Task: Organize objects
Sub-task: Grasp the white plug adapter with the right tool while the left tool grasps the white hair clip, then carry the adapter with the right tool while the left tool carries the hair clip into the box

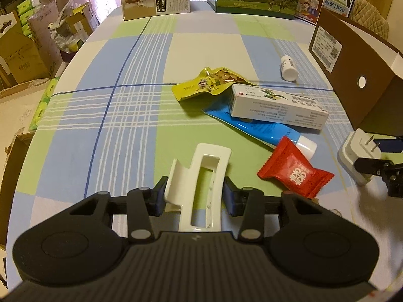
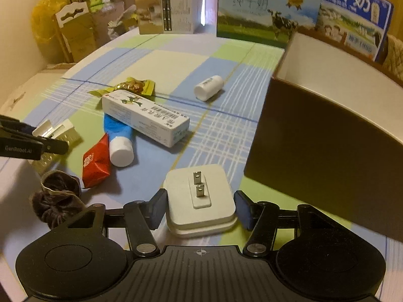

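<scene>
In the left wrist view, my left gripper (image 1: 195,197) is shut on a white hair claw clip (image 1: 201,173), which points forward over the checked tablecloth (image 1: 126,115). In the right wrist view, my right gripper (image 2: 200,209) is shut on a white plug charger (image 2: 199,198) with its two prongs facing up. From the left wrist view, that charger (image 1: 352,153) appears at the right edge. Between the grippers lie a red candy packet (image 1: 294,173), a blue tube (image 1: 254,128) with a white cap, a white medicine box (image 1: 277,107) and a yellow snack bag (image 1: 206,85). A small white bottle (image 2: 209,87) lies farther back.
An open brown box (image 2: 314,151) stands close on the right of the charger. A dark scrunchie (image 2: 58,201) lies by the near left edge. Milk cartons (image 2: 262,10) and a beige box (image 2: 168,12) line the table's far edge. Cardboard boxes (image 1: 22,50) are stacked beyond the table's left side.
</scene>
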A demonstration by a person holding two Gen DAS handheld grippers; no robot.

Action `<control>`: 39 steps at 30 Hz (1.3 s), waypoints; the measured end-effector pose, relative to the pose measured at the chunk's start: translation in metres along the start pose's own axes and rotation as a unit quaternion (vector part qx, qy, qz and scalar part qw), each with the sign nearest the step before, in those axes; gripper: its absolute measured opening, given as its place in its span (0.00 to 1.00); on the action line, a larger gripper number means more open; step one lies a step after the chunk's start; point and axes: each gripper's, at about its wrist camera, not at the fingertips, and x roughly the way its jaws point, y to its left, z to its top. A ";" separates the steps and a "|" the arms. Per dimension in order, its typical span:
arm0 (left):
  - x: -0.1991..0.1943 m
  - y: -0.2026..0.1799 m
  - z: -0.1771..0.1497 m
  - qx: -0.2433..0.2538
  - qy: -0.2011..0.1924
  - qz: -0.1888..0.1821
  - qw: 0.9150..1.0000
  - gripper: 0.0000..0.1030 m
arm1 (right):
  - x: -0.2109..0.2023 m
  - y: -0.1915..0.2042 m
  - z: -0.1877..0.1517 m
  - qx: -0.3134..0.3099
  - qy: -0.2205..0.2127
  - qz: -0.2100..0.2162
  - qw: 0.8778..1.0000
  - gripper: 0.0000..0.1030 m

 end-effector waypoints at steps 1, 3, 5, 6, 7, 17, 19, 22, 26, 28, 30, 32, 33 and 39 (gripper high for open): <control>-0.001 -0.001 -0.001 0.000 0.000 -0.001 1.000 0.38 | -0.001 0.000 0.000 0.000 0.001 0.002 1.000 0.53; -0.004 -0.002 -0.002 -0.003 0.000 -0.004 1.000 0.38 | -0.004 0.000 0.000 0.001 0.000 0.005 1.000 0.52; -0.009 -0.005 -0.002 -0.004 -0.004 -0.008 1.000 0.38 | -0.010 0.000 0.001 0.004 -0.006 0.010 1.000 0.52; -0.012 -0.007 -0.003 -0.004 -0.007 -0.009 1.000 0.38 | -0.013 0.000 0.002 0.007 -0.009 0.010 1.000 0.52; -0.016 -0.009 -0.003 -0.005 -0.009 -0.010 1.000 0.38 | -0.017 -0.001 0.003 0.011 -0.012 0.011 1.000 0.52; -0.060 -0.046 0.014 0.018 -0.051 -0.034 0.998 0.38 | -0.074 -0.004 0.010 0.014 -0.050 0.026 0.998 0.52; -0.067 -0.055 0.020 0.015 -0.057 -0.044 0.997 0.38 | -0.084 -0.007 0.013 0.016 -0.059 0.024 0.998 0.53; -0.075 -0.073 0.031 0.016 -0.067 -0.065 0.995 0.38 | -0.101 -0.013 0.017 0.025 -0.077 0.022 0.997 0.52; -0.085 -0.097 0.045 0.032 -0.082 -0.084 0.993 0.38 | -0.121 -0.026 0.023 0.043 -0.106 0.011 0.993 0.52; -0.087 -0.111 0.056 0.038 -0.088 -0.091 0.991 0.38 | -0.129 -0.037 0.027 0.059 -0.120 0.001 0.991 0.52; -0.088 -0.124 0.067 0.042 -0.093 -0.100 0.990 0.38 | -0.135 -0.051 0.031 0.079 -0.130 -0.010 0.988 0.52; -0.088 -0.138 0.079 0.046 -0.100 -0.109 0.988 0.38 | -0.139 -0.066 0.035 0.101 -0.139 -0.022 0.985 0.53; -0.088 -0.147 0.084 0.051 -0.105 -0.114 0.987 0.38 | -0.140 -0.074 0.037 0.110 -0.143 -0.028 0.983 0.53; -0.073 -0.195 0.120 0.067 -0.113 -0.131 0.983 0.38 | -0.137 -0.125 0.045 0.170 -0.147 -0.061 0.973 0.53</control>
